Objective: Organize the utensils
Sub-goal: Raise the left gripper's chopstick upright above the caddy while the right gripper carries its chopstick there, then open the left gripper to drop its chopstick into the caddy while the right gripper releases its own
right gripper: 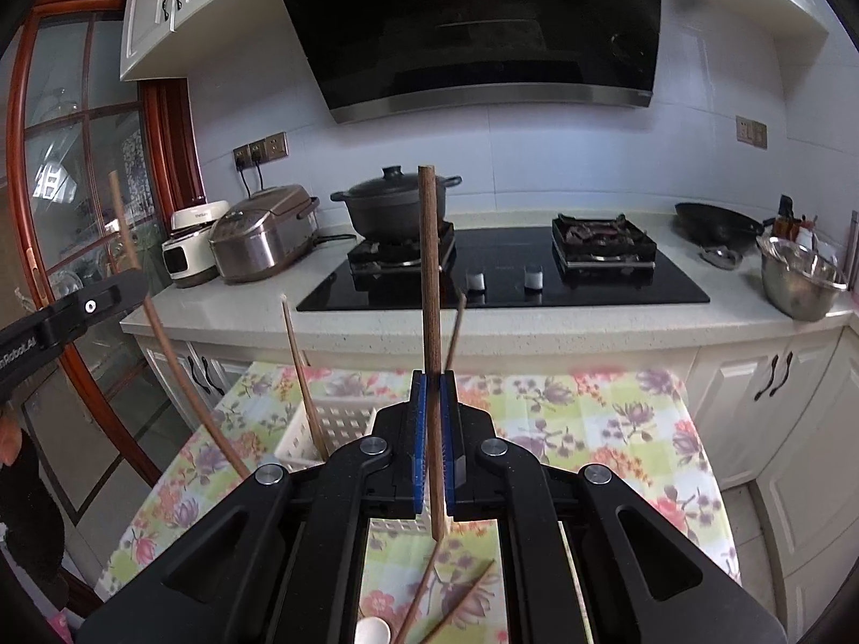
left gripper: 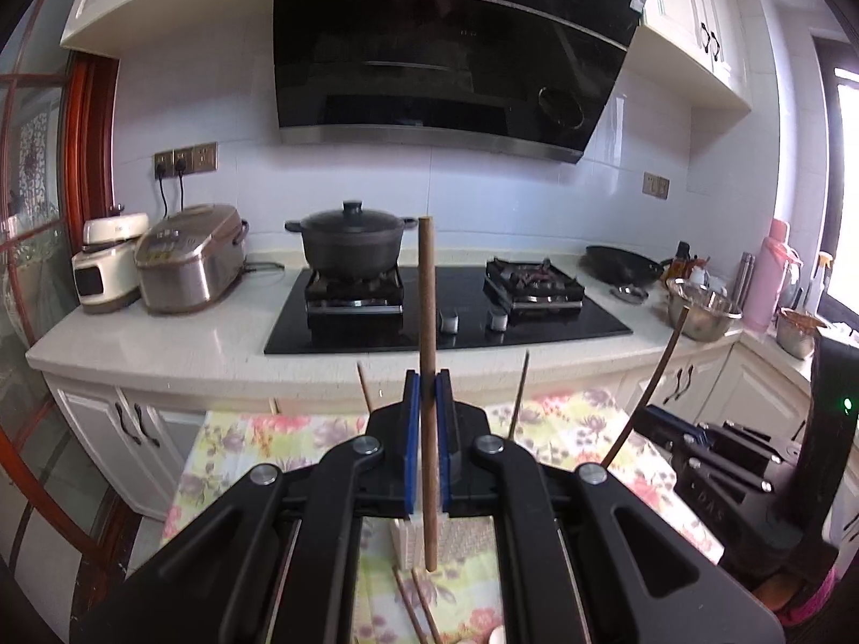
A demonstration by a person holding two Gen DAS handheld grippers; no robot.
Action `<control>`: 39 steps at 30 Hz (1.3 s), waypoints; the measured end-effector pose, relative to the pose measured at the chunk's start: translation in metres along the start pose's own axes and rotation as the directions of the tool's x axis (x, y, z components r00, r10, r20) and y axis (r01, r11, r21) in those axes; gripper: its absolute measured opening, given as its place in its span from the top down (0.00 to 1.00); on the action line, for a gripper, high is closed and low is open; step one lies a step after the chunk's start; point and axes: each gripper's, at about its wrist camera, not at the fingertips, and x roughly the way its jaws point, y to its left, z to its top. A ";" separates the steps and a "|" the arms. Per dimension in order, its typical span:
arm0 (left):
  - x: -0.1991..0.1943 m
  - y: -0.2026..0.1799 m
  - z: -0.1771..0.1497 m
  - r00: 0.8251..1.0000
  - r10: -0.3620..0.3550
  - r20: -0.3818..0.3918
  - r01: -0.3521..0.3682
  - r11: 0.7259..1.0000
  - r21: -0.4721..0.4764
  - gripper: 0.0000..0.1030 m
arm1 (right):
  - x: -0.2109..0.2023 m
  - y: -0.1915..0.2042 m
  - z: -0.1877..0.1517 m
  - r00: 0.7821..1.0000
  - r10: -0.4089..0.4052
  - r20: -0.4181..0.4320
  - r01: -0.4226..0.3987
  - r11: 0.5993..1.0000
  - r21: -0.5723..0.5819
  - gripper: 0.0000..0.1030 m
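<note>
My left gripper (left gripper: pixel 428 381) is shut on a brown wooden chopstick (left gripper: pixel 428 322) held upright above the floral tablecloth (left gripper: pixel 257 445). My right gripper (right gripper: pixel 434 382) is shut on another brown chopstick (right gripper: pixel 430 279), also upright. A white slotted utensil basket (right gripper: pixel 333 426) stands on the cloth with chopsticks (right gripper: pixel 303 375) leaning in it; in the left wrist view it shows under the jaws (left gripper: pixel 408 536). Loose chopsticks (right gripper: pixel 429 601) and a white spoon (right gripper: pixel 373 630) lie on the cloth below. The right gripper shows in the left wrist view (left gripper: pixel 714 445), holding its chopstick (left gripper: pixel 652 386).
Behind the table runs a white counter (left gripper: pixel 161 343) with a black gas hob (left gripper: pixel 445 316), a black lidded pot (left gripper: pixel 351 244), a rice cooker (left gripper: pixel 188 263), a wok (left gripper: pixel 623 263) and steel bowls (left gripper: pixel 700 311). A range hood (left gripper: pixel 445 53) hangs above.
</note>
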 end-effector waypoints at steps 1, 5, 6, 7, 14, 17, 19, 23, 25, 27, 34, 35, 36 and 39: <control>0.002 0.000 0.006 1.000 0.006 0.006 -0.006 1.000 0.005 0.94 | 0.000 0.003 0.006 1.000 0.003 0.008 -0.003 1.000 -0.004 0.95; 0.017 -0.004 0.022 0.999 0.034 0.029 -0.035 0.999 0.028 0.94 | 0.008 0.010 0.020 1.000 0.009 0.023 -0.009 1.000 -0.022 0.95; 0.022 -0.005 0.024 0.999 0.038 0.029 -0.039 0.999 0.029 0.94 | 0.012 0.010 0.022 1.000 0.012 0.021 -0.011 1.000 -0.022 0.95; 0.029 -0.004 0.025 0.999 0.039 0.027 -0.040 0.999 0.025 0.94 | 0.018 0.010 0.022 1.000 0.013 0.017 -0.013 1.000 -0.022 0.95; 0.081 0.008 0.011 0.998 -0.012 -0.054 0.010 0.999 -0.033 0.94 | 0.064 0.011 0.011 0.997 0.034 -0.064 -0.035 0.999 -0.014 0.96; 0.099 0.011 -0.008 0.994 -0.027 -0.101 0.023 0.999 -0.043 0.94 | 0.084 0.014 0.001 0.994 0.040 -0.103 -0.042 0.999 -0.016 0.96; 0.111 0.016 -0.020 0.989 -0.043 -0.141 0.035 0.997 -0.062 0.94 | 0.095 0.015 -0.006 0.990 0.049 -0.129 -0.050 0.999 -0.008 0.96; 0.135 0.024 -0.043 0.976 -0.059 -0.211 0.042 0.995 -0.086 0.94 | 0.115 0.016 -0.019 0.985 0.046 -0.167 -0.048 0.999 -0.009 0.96; 0.144 0.026 -0.053 0.972 -0.040 -0.231 0.024 0.997 -0.072 0.94 | 0.122 0.014 -0.022 0.984 0.044 -0.172 -0.042 0.999 0.013 0.96; 0.150 0.030 -0.060 0.970 -0.026 -0.244 0.010 0.998 -0.066 0.92 | 0.126 0.010 -0.025 0.982 0.044 -0.181 -0.039 0.999 0.029 0.90; 0.143 0.050 -0.076 0.976 0.044 -0.214 -0.062 0.995 -0.081 0.51 | 0.124 -0.018 -0.049 0.979 0.039 -0.201 -0.021 0.995 0.093 0.67; 0.139 0.053 -0.079 0.977 0.063 -0.204 -0.082 0.993 -0.085 0.43 | 0.123 -0.021 -0.053 0.978 0.038 -0.204 -0.018 0.995 0.099 0.67; 0.131 0.059 -0.085 0.978 0.095 -0.185 -0.114 0.989 -0.095 0.34 | 0.120 -0.026 -0.060 0.977 0.037 -0.210 -0.015 0.994 0.109 0.67; 0.111 0.067 -0.099 0.978 0.153 -0.140 -0.169 0.979 -0.115 0.15 | 0.115 -0.037 -0.083 0.974 0.024 -0.226 0.005 0.992 0.128 0.67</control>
